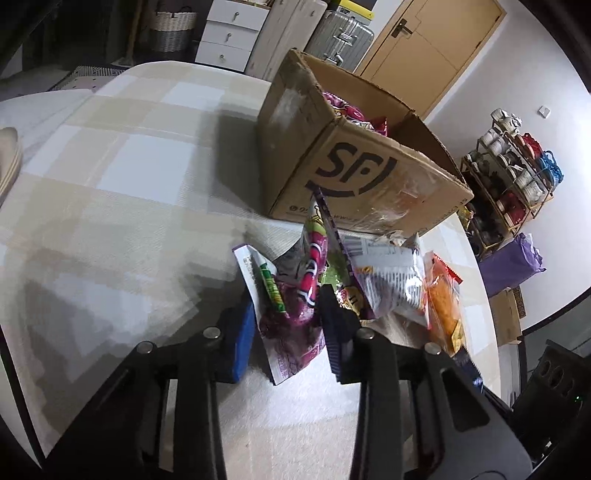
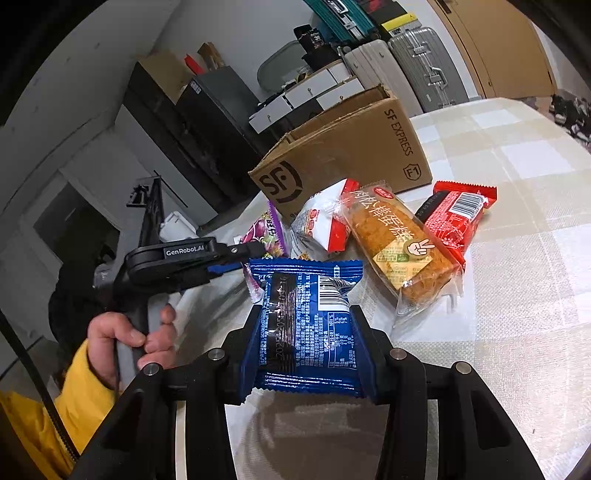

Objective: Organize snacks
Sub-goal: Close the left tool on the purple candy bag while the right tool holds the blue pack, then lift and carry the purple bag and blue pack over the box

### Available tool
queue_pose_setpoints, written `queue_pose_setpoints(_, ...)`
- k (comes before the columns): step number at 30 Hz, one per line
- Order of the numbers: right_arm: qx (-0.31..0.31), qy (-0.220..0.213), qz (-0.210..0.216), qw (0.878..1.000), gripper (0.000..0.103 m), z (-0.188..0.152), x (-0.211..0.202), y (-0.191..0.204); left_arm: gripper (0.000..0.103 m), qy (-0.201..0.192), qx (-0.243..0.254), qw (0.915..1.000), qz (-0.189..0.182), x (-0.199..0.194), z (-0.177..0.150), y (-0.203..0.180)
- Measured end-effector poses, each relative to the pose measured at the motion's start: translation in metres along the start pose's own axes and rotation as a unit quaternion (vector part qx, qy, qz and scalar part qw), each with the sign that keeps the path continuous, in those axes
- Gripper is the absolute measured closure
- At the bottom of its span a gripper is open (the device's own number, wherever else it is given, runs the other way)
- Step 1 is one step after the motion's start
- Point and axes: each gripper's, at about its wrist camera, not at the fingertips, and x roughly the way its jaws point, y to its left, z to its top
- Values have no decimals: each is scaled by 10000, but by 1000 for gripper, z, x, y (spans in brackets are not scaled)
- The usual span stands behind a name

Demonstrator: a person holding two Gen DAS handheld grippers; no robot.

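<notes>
My left gripper (image 1: 286, 314) is shut on a purple snack packet (image 1: 295, 295) and holds it just in front of the cardboard SF box (image 1: 354, 173); the left gripper also shows in the right wrist view (image 2: 236, 258), with the purple snack packet (image 2: 264, 232). My right gripper (image 2: 304, 325) is shut on a blue snack packet (image 2: 306, 325) above the table. Loose on the table lie a white-and-red packet (image 2: 317, 221), an orange cake packet (image 2: 399, 243) and a red packet (image 2: 454, 218). The box holds several pink and red packets (image 1: 351, 110).
The round table has a checked beige cloth (image 1: 129, 166). A white packet (image 1: 391, 273) and the orange packet (image 1: 443, 299) lie right of my left gripper. Suitcases (image 2: 421, 62), drawers (image 1: 229, 33) and a shoe rack (image 1: 513, 177) stand around the table.
</notes>
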Motion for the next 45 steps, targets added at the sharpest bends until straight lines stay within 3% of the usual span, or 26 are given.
queue_pose_setpoints(11, -188, -320, -106, 9993, 58, 0, -36, 21, 82, -104, 134, 9998, -76, -29, -30, 1)
queue_pose_setpoints(21, -408, -697, -73, 9967, 58, 2, -70, 53, 82, -771, 515, 9957, 41, -100, -52, -27)
queue_pose_setpoints(31, -572, -945, -218, 9936, 58, -5, -97, 83, 82, -1234, 861, 9886, -83, -169, -88, -57)
queue_pose_setpoints(45, -745, -1014, -258, 9917, 58, -16, -110, 105, 82, -1402, 933, 9849, -410, -246, -148, -61)
